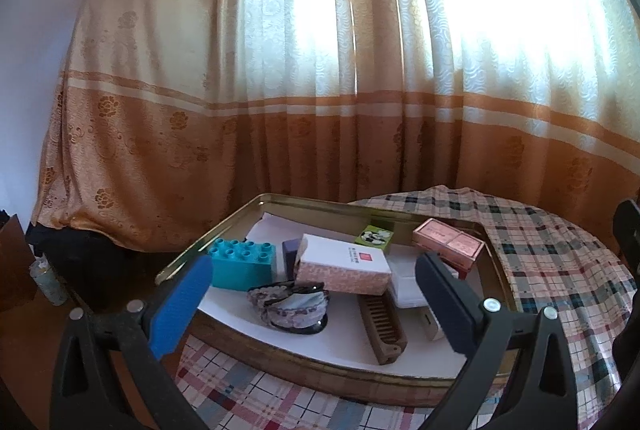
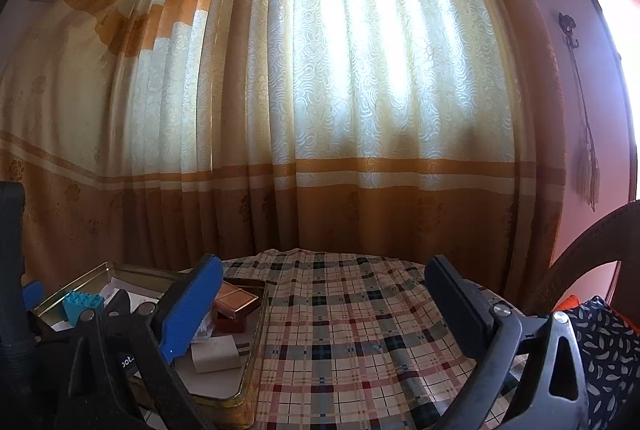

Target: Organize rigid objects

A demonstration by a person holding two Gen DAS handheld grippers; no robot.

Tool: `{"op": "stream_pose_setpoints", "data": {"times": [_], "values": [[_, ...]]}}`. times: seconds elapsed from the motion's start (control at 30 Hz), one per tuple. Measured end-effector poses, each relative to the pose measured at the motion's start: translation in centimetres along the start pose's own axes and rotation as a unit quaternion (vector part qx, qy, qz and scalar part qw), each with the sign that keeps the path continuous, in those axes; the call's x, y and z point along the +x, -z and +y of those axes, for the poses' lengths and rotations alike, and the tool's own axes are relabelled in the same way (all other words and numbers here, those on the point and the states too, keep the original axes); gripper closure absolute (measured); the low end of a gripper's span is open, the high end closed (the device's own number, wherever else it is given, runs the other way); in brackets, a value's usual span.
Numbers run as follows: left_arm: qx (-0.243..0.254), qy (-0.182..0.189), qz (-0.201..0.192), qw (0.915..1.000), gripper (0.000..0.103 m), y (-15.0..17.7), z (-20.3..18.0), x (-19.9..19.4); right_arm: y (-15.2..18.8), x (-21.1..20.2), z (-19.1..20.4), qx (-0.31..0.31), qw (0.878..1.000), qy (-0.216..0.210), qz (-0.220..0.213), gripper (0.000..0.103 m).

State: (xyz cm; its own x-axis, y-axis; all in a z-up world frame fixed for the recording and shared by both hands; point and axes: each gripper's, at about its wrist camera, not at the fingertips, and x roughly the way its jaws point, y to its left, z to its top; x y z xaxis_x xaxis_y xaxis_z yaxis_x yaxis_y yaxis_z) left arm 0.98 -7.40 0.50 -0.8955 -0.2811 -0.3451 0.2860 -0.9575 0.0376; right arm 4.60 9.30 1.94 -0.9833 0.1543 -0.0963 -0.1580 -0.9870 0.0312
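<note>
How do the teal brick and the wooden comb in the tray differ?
The brick is bright teal plastic; the comb is dull brown wood. The brick is a chunky block with studs on top; the comb is flat and long, with teeth. The brick stands free by the tray's left rim; the comb's far end is tucked under a box. Both sit inside the tray, ungripped.

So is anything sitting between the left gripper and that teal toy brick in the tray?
Nothing visible blocks it. The open left gripper hovers over the gold metal tray's near rim, and the teal plastic building brick stands just behind its blue finger pad, with the patterned hair clip to its right.
</note>
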Motion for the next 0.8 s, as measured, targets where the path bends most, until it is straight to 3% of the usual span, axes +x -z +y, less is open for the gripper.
{"op": "stream_pose_setpoints", "data": {"times": [0.8], "values": [[0.010, -0.029, 0.009, 0.9995, 0.000, 0.06, -0.18, 0.16, 0.04, -0.25, 0.08, 0.009, 1.000, -0.002, -0.006, 0.001]]}}
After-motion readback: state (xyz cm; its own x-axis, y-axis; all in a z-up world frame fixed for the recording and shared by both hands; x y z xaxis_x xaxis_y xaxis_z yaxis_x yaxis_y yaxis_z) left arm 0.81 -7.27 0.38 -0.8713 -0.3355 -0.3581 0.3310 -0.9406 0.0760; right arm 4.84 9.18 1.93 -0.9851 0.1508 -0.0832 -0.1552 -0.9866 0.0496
